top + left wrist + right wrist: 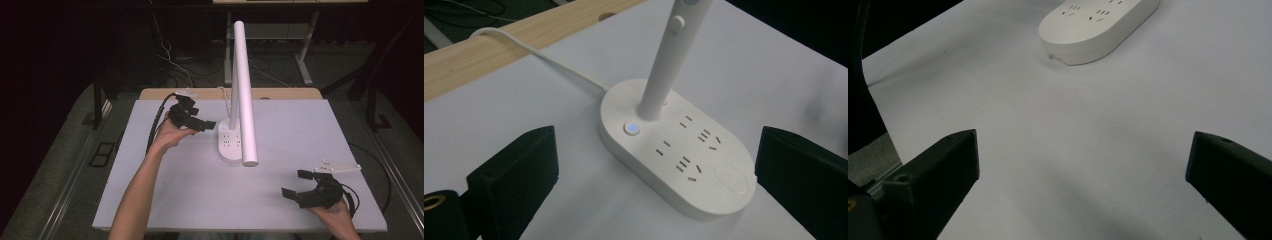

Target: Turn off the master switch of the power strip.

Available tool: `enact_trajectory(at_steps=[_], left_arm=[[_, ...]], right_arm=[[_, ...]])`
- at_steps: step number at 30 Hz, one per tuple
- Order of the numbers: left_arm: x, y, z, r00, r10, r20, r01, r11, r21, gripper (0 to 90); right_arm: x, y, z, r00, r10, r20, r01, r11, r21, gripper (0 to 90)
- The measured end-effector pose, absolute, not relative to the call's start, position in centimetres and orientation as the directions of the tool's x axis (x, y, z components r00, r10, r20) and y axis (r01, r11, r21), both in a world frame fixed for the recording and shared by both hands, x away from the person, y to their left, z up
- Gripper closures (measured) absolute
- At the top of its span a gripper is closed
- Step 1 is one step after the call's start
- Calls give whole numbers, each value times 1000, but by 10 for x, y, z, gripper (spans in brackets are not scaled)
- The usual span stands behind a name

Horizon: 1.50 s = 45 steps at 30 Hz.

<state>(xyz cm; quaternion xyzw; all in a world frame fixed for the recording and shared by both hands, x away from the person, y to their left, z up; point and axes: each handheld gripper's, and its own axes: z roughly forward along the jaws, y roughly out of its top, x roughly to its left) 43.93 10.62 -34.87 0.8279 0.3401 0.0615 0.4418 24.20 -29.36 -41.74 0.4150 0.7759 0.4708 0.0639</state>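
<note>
Left claw point(204, 121) hung spread just beside the lamp base point(676, 157) mid-worktop point(165, 190), seemingly approaching its lit button point(632, 128), a press needing one jaw lowered squarely, while right claw point(295, 185) waited spread well apart.

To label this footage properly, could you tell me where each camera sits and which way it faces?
High view: above the person's side, facing forward and down on the table; both forearms show.
Left gripper view: rides the left gripper, facing the lamp base.
Right gripper view: rides the right gripper, facing the same base across bare table.
</note>
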Motion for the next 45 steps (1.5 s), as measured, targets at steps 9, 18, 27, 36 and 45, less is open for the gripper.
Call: enact_trajectory(at_steps=[9, 18, 27, 36, 45], left_arm=[[451, 101, -350, 761, 620, -192, 508, -384, 771, 34], [458, 94, -359, 757, 620, -205, 515, -373, 772, 39], [466, 93, -368, 741, 633, -224, 531, -349, 773, 42], [474, 88, -380, 726, 640, -252, 561, -339, 756, 60], [477, 87, -385, 704, 638, -311, 600, -299, 742, 178]], right_arm=[[243, -294, -417, -649, 700, 298, 589, 213, 780, 0], [243, -294, -417, -650, 700, 296, 586, 213, 782, 0], [243, -294, -418, -650, 699, 299, 588, 213, 780, 0], [243, -296, -419, -646, 703, 296, 588, 212, 780, 0], [244, -296, -419, -646, 703, 299, 596, 219, 772, 0]])
